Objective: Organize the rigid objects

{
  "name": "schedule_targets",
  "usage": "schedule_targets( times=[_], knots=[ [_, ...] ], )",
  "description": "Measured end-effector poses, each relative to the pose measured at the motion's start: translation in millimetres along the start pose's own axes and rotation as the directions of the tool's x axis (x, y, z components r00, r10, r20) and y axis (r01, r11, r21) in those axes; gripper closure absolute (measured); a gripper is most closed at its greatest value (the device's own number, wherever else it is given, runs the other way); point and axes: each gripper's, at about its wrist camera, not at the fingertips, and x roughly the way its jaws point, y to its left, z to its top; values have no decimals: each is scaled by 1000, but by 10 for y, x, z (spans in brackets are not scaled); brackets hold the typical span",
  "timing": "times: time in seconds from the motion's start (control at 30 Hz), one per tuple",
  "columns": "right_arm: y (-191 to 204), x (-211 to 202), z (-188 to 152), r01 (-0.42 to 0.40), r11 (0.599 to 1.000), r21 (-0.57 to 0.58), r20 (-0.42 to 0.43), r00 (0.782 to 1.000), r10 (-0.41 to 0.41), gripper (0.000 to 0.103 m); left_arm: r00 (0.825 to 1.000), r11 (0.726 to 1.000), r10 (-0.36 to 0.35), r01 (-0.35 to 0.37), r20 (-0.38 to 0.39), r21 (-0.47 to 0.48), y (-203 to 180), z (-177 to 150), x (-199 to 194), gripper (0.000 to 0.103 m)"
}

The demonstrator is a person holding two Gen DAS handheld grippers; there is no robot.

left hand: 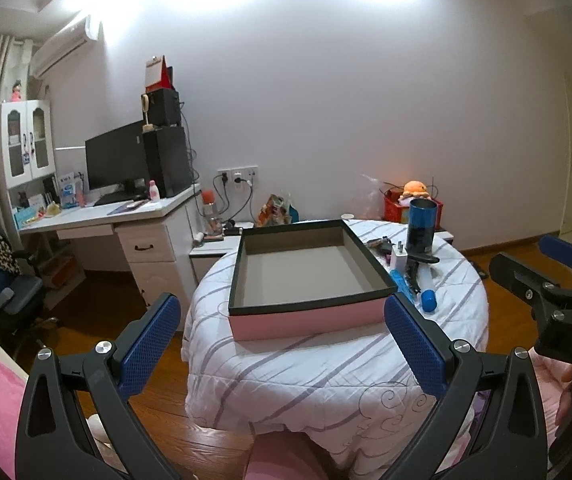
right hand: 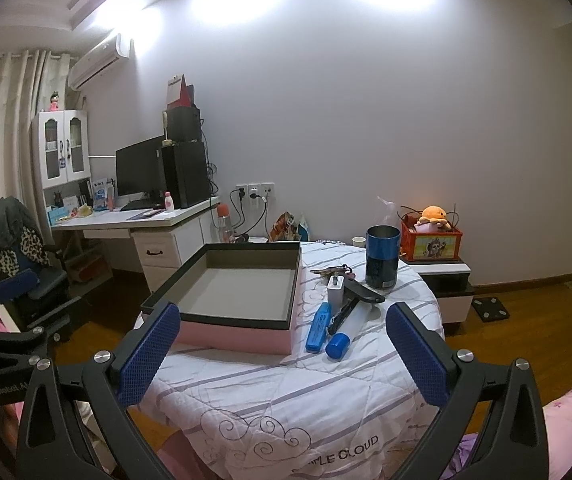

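Observation:
An empty pink box with a black rim point(left hand: 306, 316) point(right hand: 242, 334) lies on a round table under a white striped quilt point(left hand: 326, 368) point(right hand: 270, 392). To its right lie a blue-and-black cylinder point(left hand: 421, 222) point(right hand: 382, 257), a white charger point(right hand: 336, 291), a black tool point(right hand: 360, 294), a flat blue case point(right hand: 319, 327) and a white tube with a blue cap point(right hand: 344, 334) point(left hand: 428, 294). My left gripper point(left hand: 282, 344) is open and empty, short of the box's near side. My right gripper point(right hand: 284, 354) is open and empty, near the table's front. It also shows in the left wrist view point(left hand: 554, 280).
A white desk point(right hand: 134, 220) with a monitor point(right hand: 140, 170) and a chair point(right hand: 18, 256) stand at the left. A low cabinet point(right hand: 446, 284) with a red toy box point(right hand: 432, 242) stands right of the table. The floor is wood.

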Motion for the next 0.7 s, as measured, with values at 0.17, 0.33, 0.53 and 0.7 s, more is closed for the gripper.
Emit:
schedule_targets(
  times=[0.17,0.33,0.53,0.7],
  knots=[
    [-5,17,-8,2,1000,1,-10,1000,-2,0,1000,999,28,-28,14,16,1,6,-4,0],
    [-2,15,-10,0,1000,0,-12,1000,0,0,999,999,31,-31,17,14,-11,14,-4,0],
    [6,45,-20,-4,1000,-7,-22,1000,4,0,999,999,36,-37,32,15,-3,4,-29,0],
    [17,48,-28,-4,1000,-13,-29,1000,3,0,999,999,37,-38,33,14,-4,0,-31,0]
  ],
)
